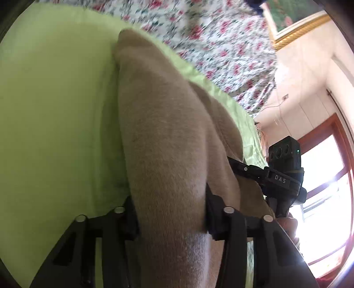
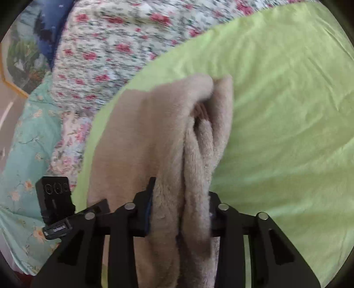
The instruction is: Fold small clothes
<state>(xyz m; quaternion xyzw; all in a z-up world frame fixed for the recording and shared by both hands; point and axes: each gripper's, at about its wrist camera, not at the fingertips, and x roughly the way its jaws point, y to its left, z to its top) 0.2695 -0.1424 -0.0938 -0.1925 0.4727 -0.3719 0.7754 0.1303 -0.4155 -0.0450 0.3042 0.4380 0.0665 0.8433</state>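
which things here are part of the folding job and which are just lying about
Part of the job:
- tan fleece garment, bunched in folds
- left claw, closed on the garment
- right claw, closed on the garment
- green sheet it lies on

Just lying about:
- flowered quilt
- pale blue flowered cloth
- framed picture
- window

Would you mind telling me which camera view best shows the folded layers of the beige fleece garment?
The right wrist view shows it best: the beige fleece garment bunches into several visible folds between the right hand-held gripper. The left wrist view shows only smooth outer surfaces of it, held in the left hand-held gripper.
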